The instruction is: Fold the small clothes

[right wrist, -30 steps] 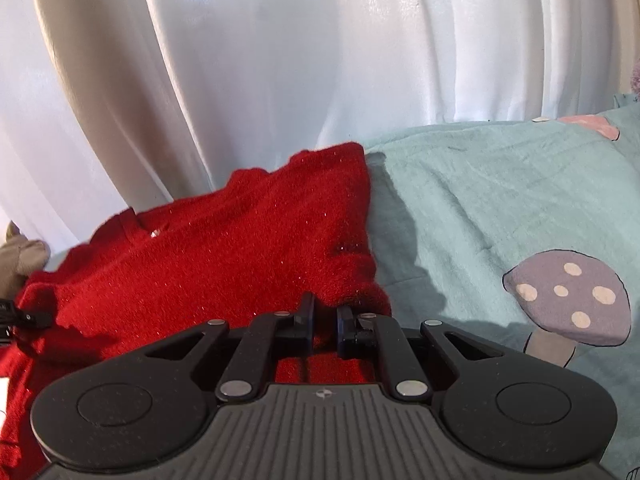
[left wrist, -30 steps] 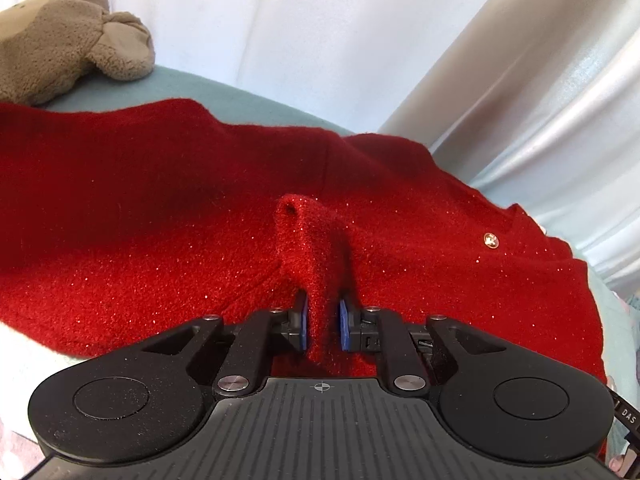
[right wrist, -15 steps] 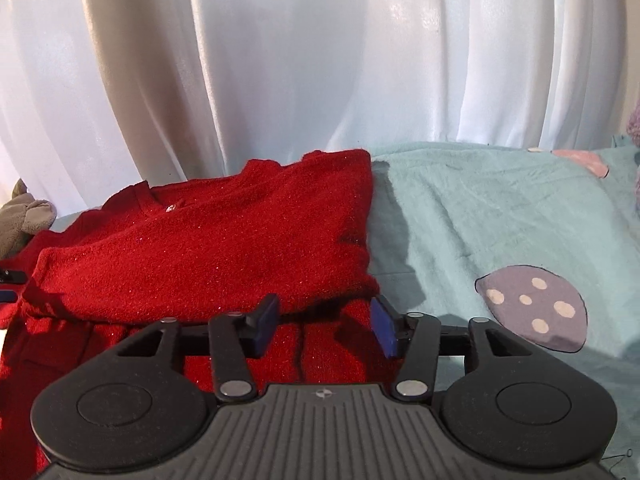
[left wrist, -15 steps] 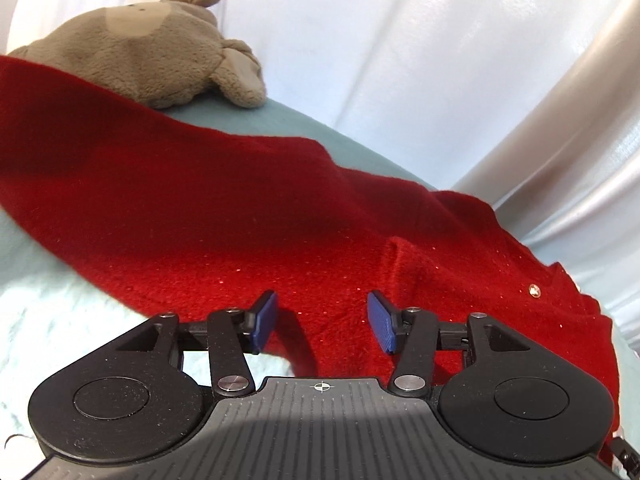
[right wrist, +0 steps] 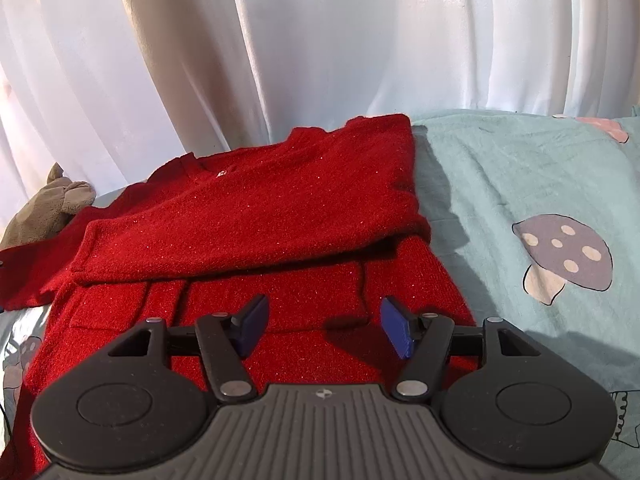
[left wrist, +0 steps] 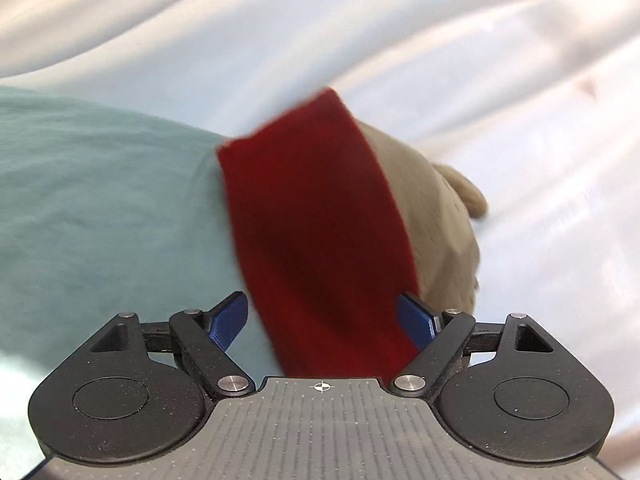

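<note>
Both hand-held grippers released red cardigan, jaws opening

A red cardigan is laid folded on the bedsheet; the right gripper, jaws just opened, is held above its near edge.

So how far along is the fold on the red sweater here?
Done: one sleeve of the red sweater lies folded across its body. In hand: nothing; the left gripper and right gripper have just opened their jaws, and the left faces the unfolded sleeve by the plush toy. Left: that sleeve, then the body.
</note>
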`<state>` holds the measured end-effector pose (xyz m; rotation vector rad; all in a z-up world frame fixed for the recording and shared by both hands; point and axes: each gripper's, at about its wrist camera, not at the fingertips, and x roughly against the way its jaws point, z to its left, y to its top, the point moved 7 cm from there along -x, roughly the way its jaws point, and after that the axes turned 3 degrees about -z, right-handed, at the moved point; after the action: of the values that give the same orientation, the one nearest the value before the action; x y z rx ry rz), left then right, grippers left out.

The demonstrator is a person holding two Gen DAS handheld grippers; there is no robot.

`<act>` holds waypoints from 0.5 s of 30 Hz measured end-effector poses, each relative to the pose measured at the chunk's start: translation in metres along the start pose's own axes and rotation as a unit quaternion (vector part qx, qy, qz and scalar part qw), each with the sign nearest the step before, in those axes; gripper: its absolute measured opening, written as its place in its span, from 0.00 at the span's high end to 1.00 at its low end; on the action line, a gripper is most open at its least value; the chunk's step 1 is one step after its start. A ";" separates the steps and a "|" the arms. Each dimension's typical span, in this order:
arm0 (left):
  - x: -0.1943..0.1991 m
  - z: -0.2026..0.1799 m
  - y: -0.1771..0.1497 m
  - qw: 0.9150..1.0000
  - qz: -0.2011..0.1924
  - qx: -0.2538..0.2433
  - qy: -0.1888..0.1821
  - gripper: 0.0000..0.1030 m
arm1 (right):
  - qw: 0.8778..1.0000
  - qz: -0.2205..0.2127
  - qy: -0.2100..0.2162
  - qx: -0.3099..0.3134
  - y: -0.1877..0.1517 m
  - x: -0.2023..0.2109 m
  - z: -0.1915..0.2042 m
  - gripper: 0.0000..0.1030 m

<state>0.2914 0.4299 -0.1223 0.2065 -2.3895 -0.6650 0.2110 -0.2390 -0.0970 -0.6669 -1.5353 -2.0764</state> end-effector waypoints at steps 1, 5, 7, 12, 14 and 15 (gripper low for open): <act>-0.004 0.010 0.010 1.000 -0.006 0.020 -0.002 0.16 | 1.000 0.001 0.000 0.001 -0.001 0.000 0.002 0.39; -0.028 0.038 0.030 0.996 -0.003 0.083 -0.027 0.20 | 1.000 0.009 0.001 0.007 -0.002 -0.004 0.010 0.38; -0.038 0.046 0.033 0.994 -0.001 0.102 -0.039 0.20 | 1.000 0.013 0.000 0.016 -0.002 -0.007 0.016 0.38; -0.054 0.043 0.047 0.992 -0.008 0.103 -0.079 0.22 | 1.000 0.013 0.003 0.026 0.001 -0.011 0.030 0.38; -0.061 0.040 0.047 0.993 -0.005 0.091 -0.082 0.28 | 0.999 0.013 0.005 0.031 0.002 -0.014 0.035 0.38; -0.064 0.039 0.047 0.993 -0.002 0.086 -0.078 0.36 | 0.999 0.014 0.005 0.033 0.002 -0.015 0.037 0.38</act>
<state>0.3179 0.5059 -0.1589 0.2411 -2.5986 -0.4928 0.2274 -0.2024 -0.0955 -0.6498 -1.5722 -1.9967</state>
